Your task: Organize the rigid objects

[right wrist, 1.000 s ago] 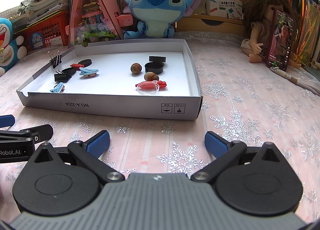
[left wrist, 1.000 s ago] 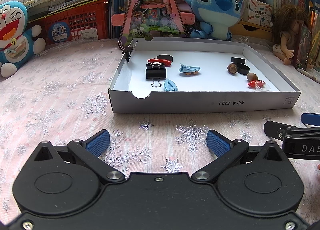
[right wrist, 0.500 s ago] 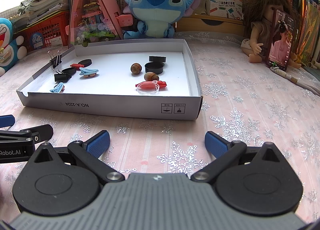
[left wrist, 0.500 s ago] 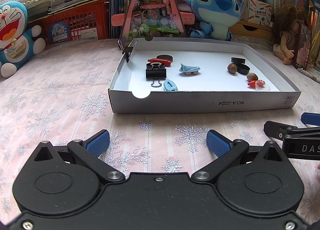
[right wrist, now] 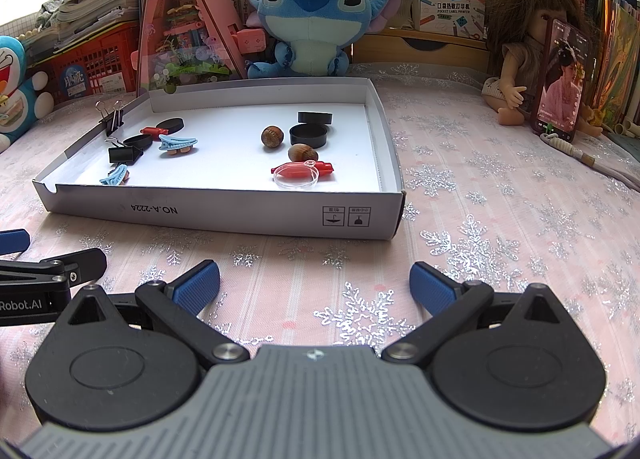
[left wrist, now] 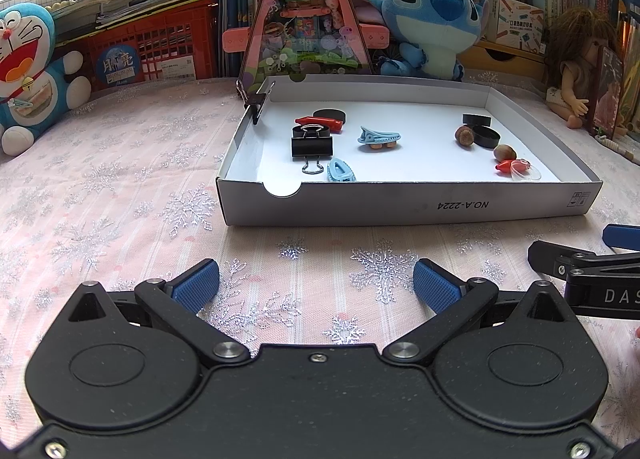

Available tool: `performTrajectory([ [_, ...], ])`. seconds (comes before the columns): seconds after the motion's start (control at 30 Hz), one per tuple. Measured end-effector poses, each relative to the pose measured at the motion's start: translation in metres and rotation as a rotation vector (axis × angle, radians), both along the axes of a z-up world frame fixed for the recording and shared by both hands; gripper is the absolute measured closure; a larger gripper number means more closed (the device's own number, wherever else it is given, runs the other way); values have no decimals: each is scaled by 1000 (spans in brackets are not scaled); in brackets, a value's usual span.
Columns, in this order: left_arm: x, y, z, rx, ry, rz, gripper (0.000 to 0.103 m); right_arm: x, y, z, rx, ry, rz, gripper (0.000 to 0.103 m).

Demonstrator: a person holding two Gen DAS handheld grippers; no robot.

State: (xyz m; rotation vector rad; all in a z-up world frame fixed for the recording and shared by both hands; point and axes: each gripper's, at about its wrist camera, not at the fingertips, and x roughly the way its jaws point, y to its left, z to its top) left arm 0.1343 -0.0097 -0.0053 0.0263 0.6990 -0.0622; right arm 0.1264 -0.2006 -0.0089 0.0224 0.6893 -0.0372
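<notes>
A shallow white cardboard tray (left wrist: 400, 207) (right wrist: 224, 215) lies on the pink snowflake cloth. In it are a black binder clip (left wrist: 312, 147) (right wrist: 124, 155), two blue hair clips (left wrist: 378, 137) (left wrist: 340, 171), red pieces (left wrist: 320, 122) (right wrist: 324, 168), two brown nuts (right wrist: 273, 136) (right wrist: 302, 152), black round caps (right wrist: 308, 135) and a clear disc (right wrist: 295, 175). Another binder clip (left wrist: 254, 103) is clamped on the tray's left wall. My left gripper (left wrist: 316, 285) and right gripper (right wrist: 314, 283) are open and empty, side by side in front of the tray.
Behind the tray stand a pink triangular toy house (left wrist: 304, 19), a Stitch plush (right wrist: 312, 7), a Doraemon plush (left wrist: 24, 71), a red crate (left wrist: 160, 47), books, and a doll (right wrist: 528, 59) with a phone (right wrist: 560, 79) at the right.
</notes>
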Motion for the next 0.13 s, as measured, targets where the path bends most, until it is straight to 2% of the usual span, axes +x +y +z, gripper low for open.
performTrajectory([
  [0.13,0,0,0,1,0,0,0,0,0,0,0,0,0,0],
])
